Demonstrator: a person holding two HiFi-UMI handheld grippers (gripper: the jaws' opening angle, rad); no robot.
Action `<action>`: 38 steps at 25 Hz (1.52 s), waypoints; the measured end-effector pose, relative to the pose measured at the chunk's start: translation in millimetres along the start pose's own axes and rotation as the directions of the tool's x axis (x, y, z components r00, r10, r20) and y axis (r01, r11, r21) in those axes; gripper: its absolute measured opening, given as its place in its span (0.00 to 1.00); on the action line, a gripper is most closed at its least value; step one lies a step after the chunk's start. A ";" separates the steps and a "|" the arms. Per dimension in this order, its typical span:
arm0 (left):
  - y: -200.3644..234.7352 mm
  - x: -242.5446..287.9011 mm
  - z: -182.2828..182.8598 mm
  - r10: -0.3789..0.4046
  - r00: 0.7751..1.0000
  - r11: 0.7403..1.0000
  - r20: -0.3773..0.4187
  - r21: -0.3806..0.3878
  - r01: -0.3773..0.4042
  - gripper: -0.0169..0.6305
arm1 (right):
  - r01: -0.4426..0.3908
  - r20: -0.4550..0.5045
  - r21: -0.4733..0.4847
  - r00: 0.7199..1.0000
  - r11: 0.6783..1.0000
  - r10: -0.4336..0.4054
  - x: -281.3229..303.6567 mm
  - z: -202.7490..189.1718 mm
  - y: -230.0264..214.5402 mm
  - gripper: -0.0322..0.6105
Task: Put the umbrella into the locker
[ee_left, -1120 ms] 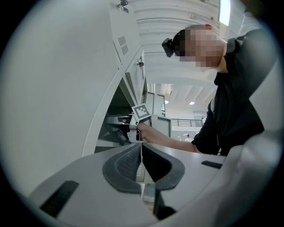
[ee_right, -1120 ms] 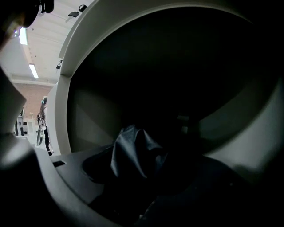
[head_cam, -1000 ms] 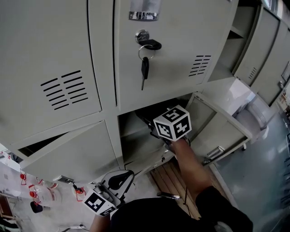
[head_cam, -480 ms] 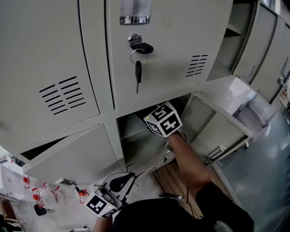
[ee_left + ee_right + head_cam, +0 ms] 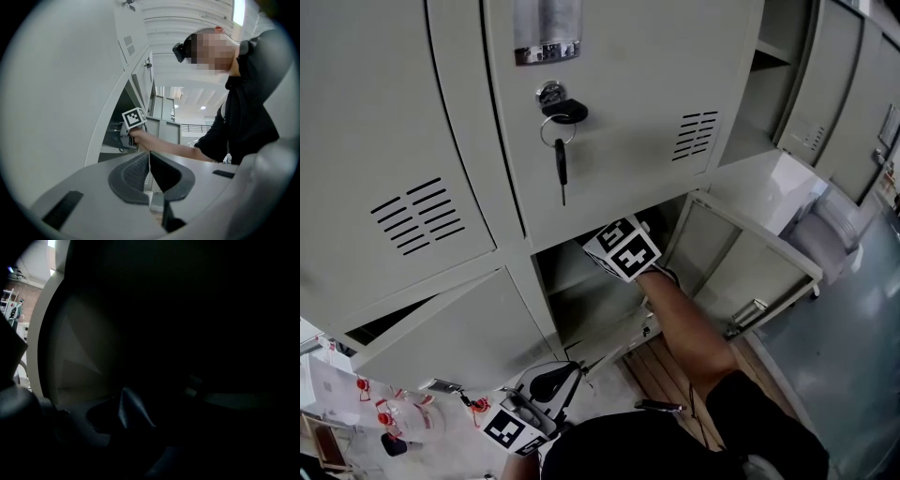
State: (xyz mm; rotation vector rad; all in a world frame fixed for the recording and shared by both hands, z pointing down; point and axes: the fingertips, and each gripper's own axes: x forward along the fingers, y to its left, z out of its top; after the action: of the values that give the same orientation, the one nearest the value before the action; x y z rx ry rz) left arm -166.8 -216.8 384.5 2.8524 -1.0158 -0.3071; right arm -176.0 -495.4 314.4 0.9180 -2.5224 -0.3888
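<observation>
My right gripper reaches into the open lower locker compartment. Only its marker cube and my forearm show from the head view; the jaws are hidden inside. The right gripper view is almost black. A dark folded shape that looks like umbrella cloth lies close in front, and I cannot make out how the jaws stand. My left gripper hangs low by my body, away from the locker. It is shut with nothing between its pads. The left gripper view also catches the right cube at the compartment's mouth.
The compartment's door stands swung open to the right. A key hangs from the lock of the shut door above. Another lower door on the left is ajar. More lockers line the right side. Wooden slats lie on the floor.
My right gripper has pushed a little farther into the lower compartment, its cube now smaller and closer to the opening. The head view has shifted. My left gripper has barely moved.
</observation>
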 end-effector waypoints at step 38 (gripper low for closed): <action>-2.2 -6.8 -5.1 0.026 1.000 0.999 0.005 -0.029 -0.026 0.06 | -0.126 -0.218 -0.304 0.974 0.944 0.060 27.9 -29.7 31.3 0.44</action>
State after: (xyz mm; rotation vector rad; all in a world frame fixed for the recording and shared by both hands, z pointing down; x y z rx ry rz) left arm -169.5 -210.7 390.2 2.8117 -1.0392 -0.3244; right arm -197.9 -494.0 360.8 0.6733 -2.2203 -0.6136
